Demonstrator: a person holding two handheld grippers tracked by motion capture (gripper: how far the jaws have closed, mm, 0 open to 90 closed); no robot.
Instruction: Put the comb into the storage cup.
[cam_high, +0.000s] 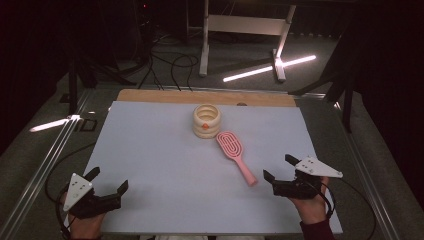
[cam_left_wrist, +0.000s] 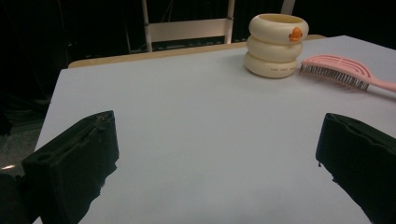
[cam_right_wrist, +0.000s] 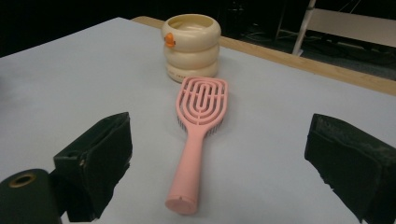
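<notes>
We see the pink hairbrush (cam_high: 236, 156) lying flat on the bench (cam_high: 160, 165), its head toward eleven o'clock, just beside the cream holder (cam_high: 206, 120), and its handle end toward five o'clock, near the right claw (cam_high: 279, 168). That claw is spread wide and holds nothing. The left claw (cam_high: 108, 181), at seven o'clock on the bench, is spread too, well apart from the brush.
</notes>
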